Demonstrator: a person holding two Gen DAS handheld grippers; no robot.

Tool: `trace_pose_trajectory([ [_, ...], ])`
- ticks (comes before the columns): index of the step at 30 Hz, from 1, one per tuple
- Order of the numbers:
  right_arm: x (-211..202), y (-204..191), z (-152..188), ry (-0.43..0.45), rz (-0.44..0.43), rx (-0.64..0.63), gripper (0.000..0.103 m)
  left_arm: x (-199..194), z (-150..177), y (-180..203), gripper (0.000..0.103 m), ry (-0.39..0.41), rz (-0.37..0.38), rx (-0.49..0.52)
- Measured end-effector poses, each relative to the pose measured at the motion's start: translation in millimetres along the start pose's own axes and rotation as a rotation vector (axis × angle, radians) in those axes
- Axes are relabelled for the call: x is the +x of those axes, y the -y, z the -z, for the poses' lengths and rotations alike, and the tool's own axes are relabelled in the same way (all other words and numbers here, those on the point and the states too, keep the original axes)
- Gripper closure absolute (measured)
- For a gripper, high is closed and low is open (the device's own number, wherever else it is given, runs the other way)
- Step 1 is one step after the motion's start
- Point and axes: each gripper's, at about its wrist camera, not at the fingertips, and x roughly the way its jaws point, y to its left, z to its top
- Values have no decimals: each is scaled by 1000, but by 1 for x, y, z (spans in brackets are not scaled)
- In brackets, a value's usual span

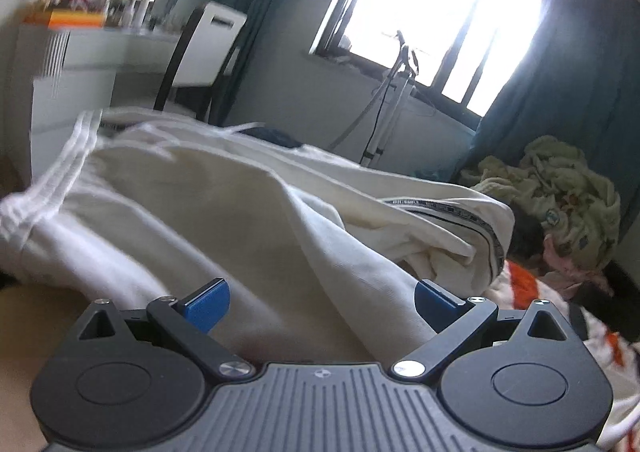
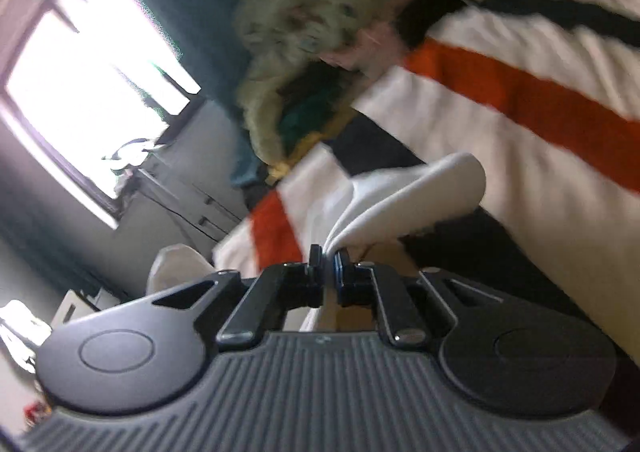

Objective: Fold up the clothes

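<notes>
Your right hand-held gripper [image 2: 329, 258] pinched on white cloth [image 2: 404, 195] toward 1 o'clock; left hand-held gripper [image 1: 322, 302] wide over cream garment [image 1: 224, 211].

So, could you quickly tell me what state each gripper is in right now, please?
Left gripper: open, holding nothing; cream garment lies between its fingers.
Right gripper: shut on a pinch of white cloth.

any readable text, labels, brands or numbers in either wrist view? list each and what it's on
Nothing can be read.
Cream garment: a dark trim band carries small repeating print, too small and blurred to read.
Left gripper: a small round mark on its ribbed body, a symbol, no letters.
Orange box on the dresser: blurred, no legible print.
Striped blanket in the right wrist view: pattern only, motion-blurred.
</notes>
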Motion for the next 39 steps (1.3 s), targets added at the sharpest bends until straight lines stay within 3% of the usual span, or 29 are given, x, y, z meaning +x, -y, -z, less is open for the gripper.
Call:
trace_pose_trajectory([
  [3, -6, 31, 0, -80, 57, 117, 93, -7, 1, -11, 3, -60, -19, -60],
  [6, -18, 55, 5, -103, 78, 245, 92, -15, -2, -37, 3, -127, -33, -163],
  [9, -21, 63, 10, -131, 45, 325, 92, -25, -8, -70, 3, -157, -39, -301],
  [14, -20, 69, 16, -163, -37, 448, 91, -32, -18, -120, 3, -162, 28, -574],
  [16, -18, 70, 18, -165, -43, 480, 82, -31, -22, -131, 3, -179, 41, -625],
  [18, -19, 73, 20, -166, -35, 511, 47, -24, -26, -143, 3, -222, 51, -660],
  [19, -18, 75, 21, -163, -29, 527, 40, -19, -28, -150, 3, -246, 57, -677],
  [25, -2, 82, 20, -129, 10, 552, 37, 12, -29, -183, 6, -298, 85, -718],
  [28, 21, 89, 19, -108, 6, 637, 38, 20, -33, -187, 15, -271, 69, -705],
  [33, 60, 88, 4, -43, 8, 601, 38, 36, -42, -195, 54, -223, -7, -667],
  [34, 64, 91, 1, -16, 12, 608, 38, 37, -42, -195, 68, -213, -20, -663],
  [36, 69, 99, -3, 19, 37, 627, 41, 38, -44, -192, 77, -195, -31, -623],
  [37, 70, 103, -5, 28, 49, 632, 45, 37, -45, -189, 81, -183, -30, -599],
  [38, 70, 107, -7, 36, 59, 629, 58, 34, -47, -187, 83, -163, -24, -591],
  [39, 68, 109, -9, 47, 70, 620, 77, 31, -50, -185, 85, -142, -18, -581],
])
